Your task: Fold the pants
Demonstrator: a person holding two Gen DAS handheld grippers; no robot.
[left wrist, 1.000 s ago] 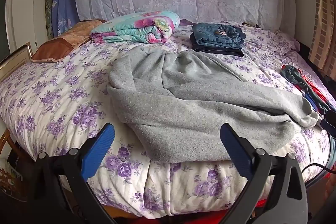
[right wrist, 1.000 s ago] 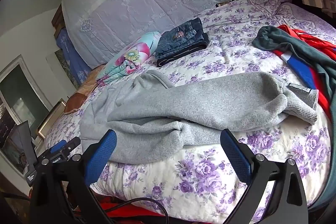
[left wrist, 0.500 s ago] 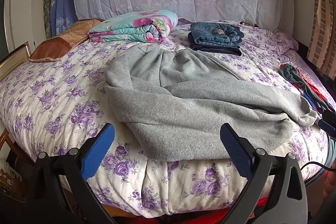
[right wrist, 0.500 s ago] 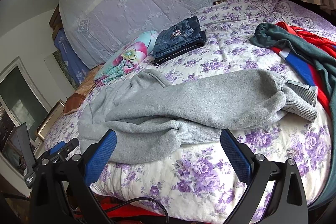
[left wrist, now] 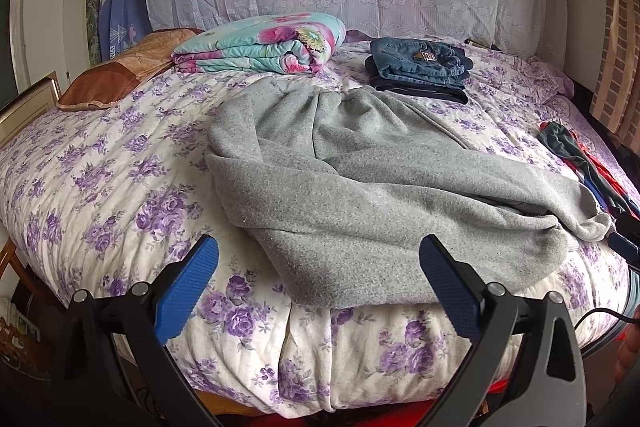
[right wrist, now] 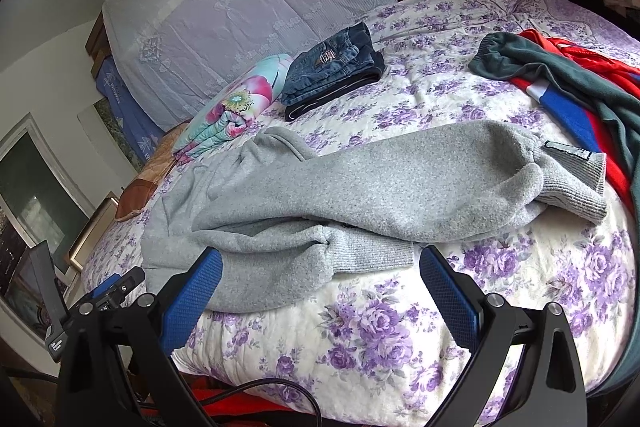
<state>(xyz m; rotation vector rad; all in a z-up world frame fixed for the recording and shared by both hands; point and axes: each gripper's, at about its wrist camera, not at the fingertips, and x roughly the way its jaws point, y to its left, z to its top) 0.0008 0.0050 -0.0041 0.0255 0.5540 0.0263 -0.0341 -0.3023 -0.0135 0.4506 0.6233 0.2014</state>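
Grey fleece pants [left wrist: 352,179] lie rumpled across the flowered bedspread [left wrist: 100,179], waistband toward the headboard and legs running to the right; they also show in the right wrist view [right wrist: 360,187], with ribbed cuffs [right wrist: 576,187] at the right and one near the front edge. My left gripper [left wrist: 318,283] is open and empty, hovering before the bed's front edge just short of the pants. My right gripper [right wrist: 320,287] is open and empty, just in front of the near cuff.
Folded jeans [left wrist: 420,67] and a folded floral quilt [left wrist: 264,45] lie near the headboard. A brown pillow [left wrist: 104,83] is at the far left. A pile of green, red and blue clothes [right wrist: 568,83] lies on the right side.
Both grippers have moved slightly closer to the bed, so the pants look a little larger. Both stay open. The pants have not moved.
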